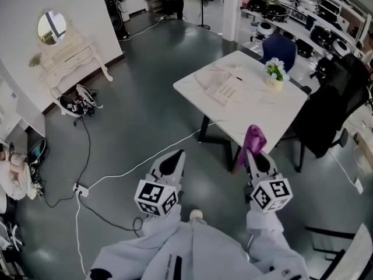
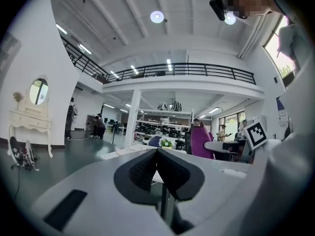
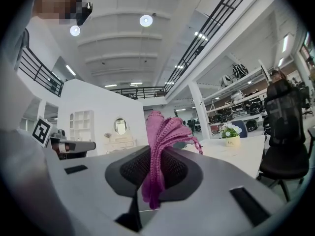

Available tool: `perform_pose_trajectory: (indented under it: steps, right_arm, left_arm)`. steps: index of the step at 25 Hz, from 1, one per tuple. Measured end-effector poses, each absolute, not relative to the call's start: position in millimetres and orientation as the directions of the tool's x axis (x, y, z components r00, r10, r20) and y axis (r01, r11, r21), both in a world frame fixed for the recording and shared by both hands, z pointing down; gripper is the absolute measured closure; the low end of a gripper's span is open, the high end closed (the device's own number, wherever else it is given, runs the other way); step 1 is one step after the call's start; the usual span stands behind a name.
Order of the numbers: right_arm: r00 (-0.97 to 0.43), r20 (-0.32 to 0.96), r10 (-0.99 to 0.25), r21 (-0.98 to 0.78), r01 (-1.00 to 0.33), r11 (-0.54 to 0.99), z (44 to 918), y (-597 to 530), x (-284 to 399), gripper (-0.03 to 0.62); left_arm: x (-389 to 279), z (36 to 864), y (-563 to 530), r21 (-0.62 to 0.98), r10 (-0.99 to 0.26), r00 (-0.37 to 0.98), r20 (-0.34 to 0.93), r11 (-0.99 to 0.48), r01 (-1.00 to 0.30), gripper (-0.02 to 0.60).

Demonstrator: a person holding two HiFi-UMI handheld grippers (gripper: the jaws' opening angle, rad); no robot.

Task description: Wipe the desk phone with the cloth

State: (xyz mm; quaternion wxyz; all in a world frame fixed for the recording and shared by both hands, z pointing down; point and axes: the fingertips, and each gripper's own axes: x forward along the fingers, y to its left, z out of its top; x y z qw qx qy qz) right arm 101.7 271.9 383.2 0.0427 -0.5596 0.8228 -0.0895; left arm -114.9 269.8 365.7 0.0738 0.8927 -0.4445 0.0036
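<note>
Right gripper (image 1: 254,156) clenched on purple knit cloth (image 1: 254,137); left gripper (image 1: 172,161) closed, empty. Desk phone (image 1: 224,88) on white table (image 1: 262,111), well ahead. Risk: thin pinch lets cloth slip; hard swipe shoves phone, bumps flower pot (image 1: 274,73).

Noted 1 flower pot (image 1: 274,74) at the far edge of a white table (image 1: 262,121), 1 black office chair (image 1: 329,112) just beside, 1 white vanity (image 1: 73,57) by the wall.
</note>
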Motion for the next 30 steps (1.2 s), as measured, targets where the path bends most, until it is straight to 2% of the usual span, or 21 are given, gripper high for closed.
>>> perform_pose_trajectory:
  steps: [20, 30]
  right_arm:
    - [-0.32, 0.074, -0.944, -0.194, -0.934, 0.301, 400, 161, 95, 0.556]
    - [-0.335, 0.079, -0.939, -0.203, -0.928, 0.313, 413, 59, 107, 0.556]
  left_arm:
    - [-131, 389, 153, 0.176, -0.771, 0.628, 0.101, -0.608, -0.774, 0.583]
    - [-111, 399, 57, 0.172, -0.759, 0.641, 0.117, -0.62, -0.766, 0.583]
